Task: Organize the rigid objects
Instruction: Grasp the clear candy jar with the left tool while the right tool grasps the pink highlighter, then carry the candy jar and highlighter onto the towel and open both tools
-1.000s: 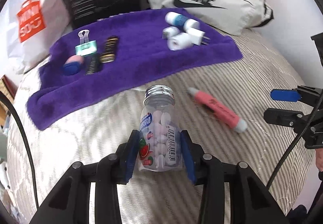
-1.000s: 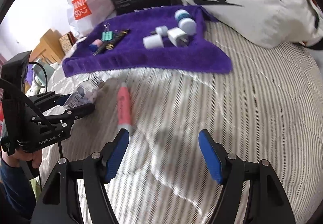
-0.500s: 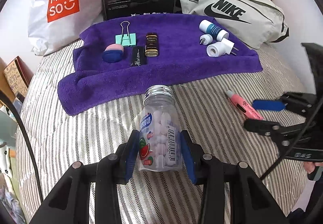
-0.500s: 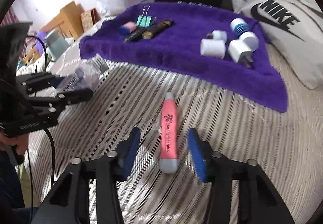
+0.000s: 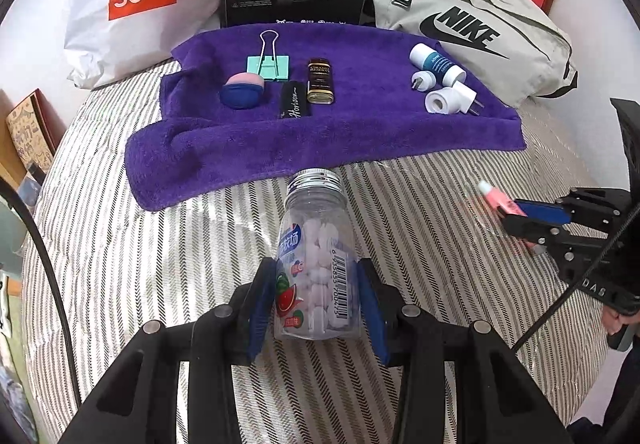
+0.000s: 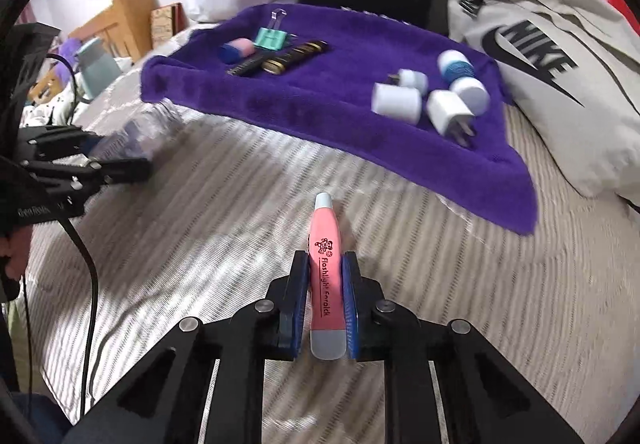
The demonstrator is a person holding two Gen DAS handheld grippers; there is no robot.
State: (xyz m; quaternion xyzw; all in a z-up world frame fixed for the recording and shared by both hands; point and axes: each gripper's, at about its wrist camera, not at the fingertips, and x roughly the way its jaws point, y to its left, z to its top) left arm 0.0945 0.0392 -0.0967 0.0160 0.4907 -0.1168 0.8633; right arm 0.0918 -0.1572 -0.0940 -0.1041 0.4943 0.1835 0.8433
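Left claw (image 5: pixel 316 300) shut tight on a clear bottle (image 5: pixel 316 256) full of little white candies, silver lid pointing at the purple towel (image 5: pixel 320 147). Right claw (image 6: pixel 326 304) squeezed on a pink flashlight pen (image 6: pixel 325 272), tip pointing away over the striped bed (image 6: pixel 500 304). On the towel's left part: a green clip (image 5: pixel 267 65), a blue and pink eraser (image 5: pixel 241 91), a dark tin (image 5: pixel 320 85). On its right part: white plugs (image 5: pixel 450 99) and a blue and white tube (image 5: pixel 436 63), all close together.
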